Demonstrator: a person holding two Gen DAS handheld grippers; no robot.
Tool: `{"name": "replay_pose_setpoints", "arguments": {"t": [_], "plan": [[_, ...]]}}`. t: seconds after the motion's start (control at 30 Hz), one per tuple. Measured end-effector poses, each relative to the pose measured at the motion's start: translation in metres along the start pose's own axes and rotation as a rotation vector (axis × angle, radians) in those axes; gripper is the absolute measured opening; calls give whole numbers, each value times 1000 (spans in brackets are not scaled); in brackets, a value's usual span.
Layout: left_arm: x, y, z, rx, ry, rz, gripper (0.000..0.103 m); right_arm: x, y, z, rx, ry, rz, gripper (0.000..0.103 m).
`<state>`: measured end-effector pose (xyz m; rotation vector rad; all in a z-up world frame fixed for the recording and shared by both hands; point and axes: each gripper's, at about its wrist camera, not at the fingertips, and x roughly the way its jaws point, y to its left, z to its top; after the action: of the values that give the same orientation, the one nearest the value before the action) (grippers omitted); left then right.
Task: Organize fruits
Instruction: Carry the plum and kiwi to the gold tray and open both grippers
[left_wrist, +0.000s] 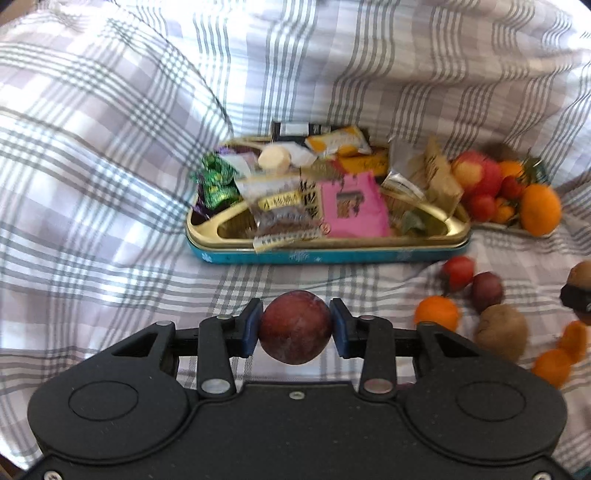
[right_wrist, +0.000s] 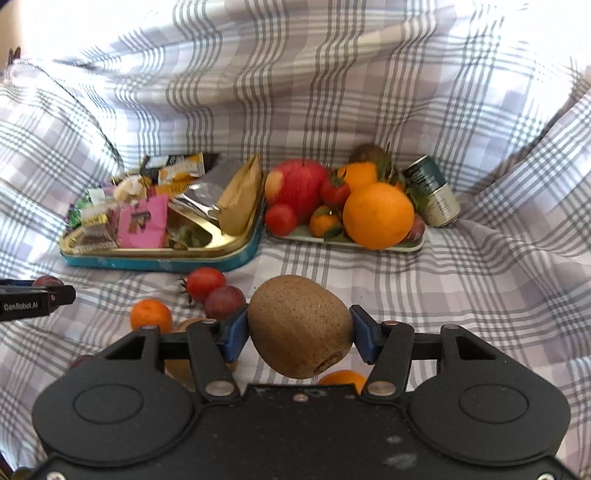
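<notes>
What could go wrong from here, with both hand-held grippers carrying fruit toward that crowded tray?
1. The fruit tray is already heaped; adding the kiwi or plum could roll the big orange off.
2. The right hand-held gripper pinches the kiwi only at its ends, so it may slip.
3. Loose fruit like the tomato lies in the path and could be knocked.

Right gripper (right_wrist: 298, 330) has a brown kiwi (right_wrist: 300, 325) squeezed between its blue pads (right_wrist: 233, 334), held clear above the checked cloth (right_wrist: 480, 277). Just ahead and a bit left of the fingers sit a tomato (right_wrist: 205, 283), a plum (right_wrist: 224, 302) and a small tangerine (right_wrist: 151, 315). Further ahead to the left is a tin of snacks (right_wrist: 162, 258); ahead and slightly right, a tray (right_wrist: 369, 246) piled with an apple (right_wrist: 295, 186) and a big orange (right_wrist: 378, 215), with a can (right_wrist: 432, 195) beside it. The other gripper (right_wrist: 37, 300) pokes in far left.
</notes>
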<state>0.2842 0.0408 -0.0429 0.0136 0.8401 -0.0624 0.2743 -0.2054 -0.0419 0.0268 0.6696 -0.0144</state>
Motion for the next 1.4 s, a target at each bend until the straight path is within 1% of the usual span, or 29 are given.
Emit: {"name": "replay_pose_setpoints", "arguments": {"t": [0.13, 0.27, 0.4, 0.6, 0.73, 0.97, 1.17, 1.3, 1.4], "plan": [[-33, -5, -2, 0, -18, -24, 47, -28, -1, -7, 6, -26, 13, 59], [-64, -16, -13, 30, -5, -45, 47, -61, -3, -20, 18, -41, 30, 59], [-91, -29, -31, 66, 5, -56, 47, -94, -4, -38, 28, -54, 44, 60], [-123, -41, -66, 87, 24, -76, 47, -141, -2, -76, 36, -59, 58, 60], [-135, -49, -94, 95, 54, -90, 47, -162, 0, -107, 42, -37, 68, 60], [-144, -62, -137, 94, 126, -77, 47, -180, 7, -154, 59, 27, 70, 60], [-156, -67, -162, 96, 150, -50, 47, -195, 10, -178, 67, 55, 68, 60], [-158, -68, -174, 97, 178, -20, 47, -201, 13, -187, 58, 74, 63, 60], [-155, -66, -180, 72, 203, -34, 47, -202, 15, -190, 51, 94, 69, 60]]}}
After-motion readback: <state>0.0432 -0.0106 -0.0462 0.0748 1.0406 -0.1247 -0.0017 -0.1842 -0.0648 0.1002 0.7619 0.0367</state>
